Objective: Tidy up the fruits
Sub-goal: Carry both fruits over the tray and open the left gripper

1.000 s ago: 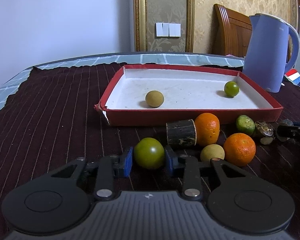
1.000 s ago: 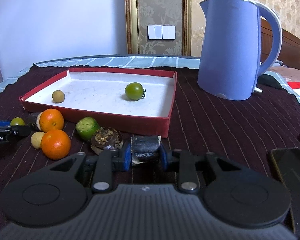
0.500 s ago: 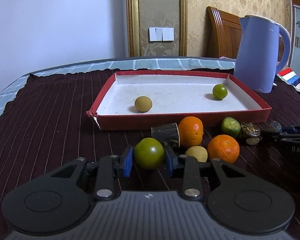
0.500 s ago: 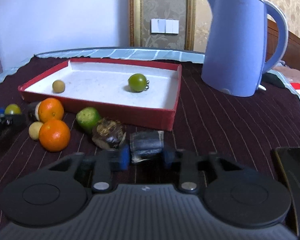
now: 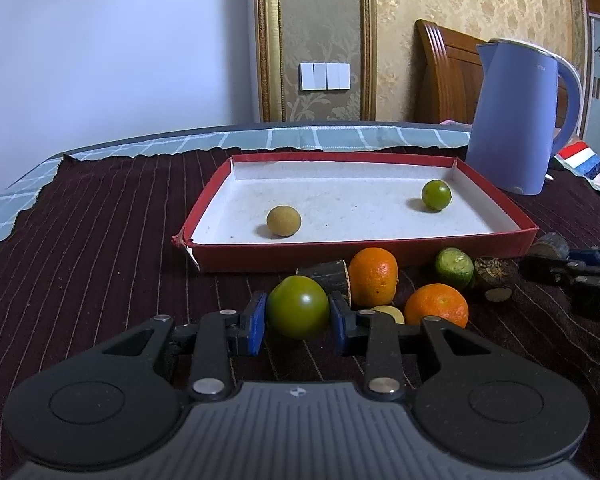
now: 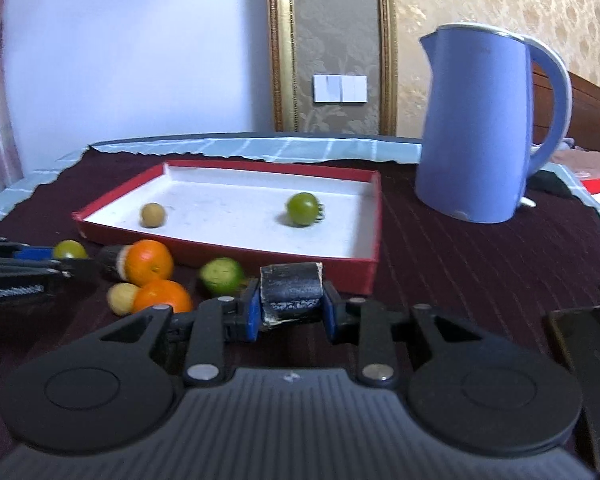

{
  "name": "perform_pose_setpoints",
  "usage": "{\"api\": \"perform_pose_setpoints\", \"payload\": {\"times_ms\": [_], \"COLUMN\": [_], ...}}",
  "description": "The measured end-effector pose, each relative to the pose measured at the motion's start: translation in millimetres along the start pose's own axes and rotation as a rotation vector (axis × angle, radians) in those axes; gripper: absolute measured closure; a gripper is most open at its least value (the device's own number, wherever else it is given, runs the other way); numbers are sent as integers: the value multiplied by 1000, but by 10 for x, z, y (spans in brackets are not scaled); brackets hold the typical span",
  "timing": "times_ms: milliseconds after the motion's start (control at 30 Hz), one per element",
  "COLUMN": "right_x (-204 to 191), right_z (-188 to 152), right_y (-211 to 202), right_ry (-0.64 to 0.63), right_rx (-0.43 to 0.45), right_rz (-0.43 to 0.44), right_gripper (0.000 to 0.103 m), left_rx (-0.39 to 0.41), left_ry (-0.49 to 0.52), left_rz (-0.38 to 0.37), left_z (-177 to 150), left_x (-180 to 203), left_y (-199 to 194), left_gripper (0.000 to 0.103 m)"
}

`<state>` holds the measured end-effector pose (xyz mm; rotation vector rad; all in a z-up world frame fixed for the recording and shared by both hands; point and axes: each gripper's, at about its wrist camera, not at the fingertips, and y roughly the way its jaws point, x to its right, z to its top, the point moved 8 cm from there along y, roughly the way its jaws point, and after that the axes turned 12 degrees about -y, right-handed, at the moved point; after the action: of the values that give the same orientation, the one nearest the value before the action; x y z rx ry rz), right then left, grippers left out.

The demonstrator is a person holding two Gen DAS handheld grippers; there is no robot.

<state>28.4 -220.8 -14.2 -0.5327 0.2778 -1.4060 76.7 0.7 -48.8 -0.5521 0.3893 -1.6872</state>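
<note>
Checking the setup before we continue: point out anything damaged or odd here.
The red tray is torn at its near left corner: the wall has split and white card shows. Also, the right hand-held gripper holds a dark cut chunk, not a round fruit like the rest.

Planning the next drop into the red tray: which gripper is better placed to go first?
Probably left. The left gripper grips a green fruit straight before the red tray; the right gripper grips a dark chunk by its corner.
</note>
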Motion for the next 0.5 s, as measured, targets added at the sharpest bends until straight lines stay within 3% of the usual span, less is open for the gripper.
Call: {"api": "perform_pose_setpoints", "payload": {"times_ms": [500], "right_x": [-72], "right_z": [314], "right_y": [-17], "right_ry": [54], "right_rx": [85], "right_rz": [-49], "right_gripper": [74], "left_rx": [44], "left_ry": [-17], "left_rz": [89], "left_z": [291], "left_x": [186], "left_y": [143], "left_gripper": [71]}}
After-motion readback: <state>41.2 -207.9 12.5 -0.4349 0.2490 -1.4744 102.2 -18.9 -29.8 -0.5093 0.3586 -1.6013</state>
